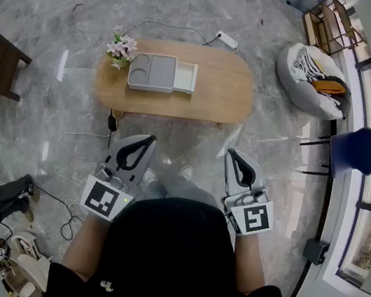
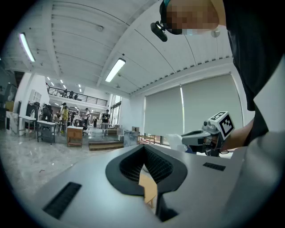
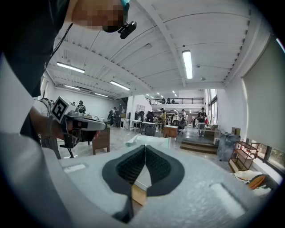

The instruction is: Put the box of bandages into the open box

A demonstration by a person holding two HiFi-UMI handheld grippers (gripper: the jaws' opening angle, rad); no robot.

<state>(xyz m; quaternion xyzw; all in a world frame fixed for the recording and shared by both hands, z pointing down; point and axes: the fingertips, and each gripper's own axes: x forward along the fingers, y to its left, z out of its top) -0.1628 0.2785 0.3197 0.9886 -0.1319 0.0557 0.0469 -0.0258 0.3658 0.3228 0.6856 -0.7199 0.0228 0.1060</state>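
Table: one oval light-wood table (image 1: 218,86) – the landmark for all below.
Boxes: two, both on the table's left half – one flat grey box (image 1: 152,73) and one white open box (image 1: 186,77), touching side by side, the white one nearer the table's middle.
Grey box: a round recess and a square recess in its top; whether it is the bandage box I cannot tell.
Flowers: one pale pink bunch (image 1: 121,47) at the table's left end.
Grippers: two – left grey two-jaw gripper (image 1: 150,139) and right grey two-jaw gripper (image 1: 230,152), both off the table's near edge, well apart from the boxes.
Jaws: each pair pressed together, nothing between.
Writing: black-and-white square patterns on the left marker cube (image 1: 104,198) and right marker cube (image 1: 255,219); print on the boxes too small to tell.
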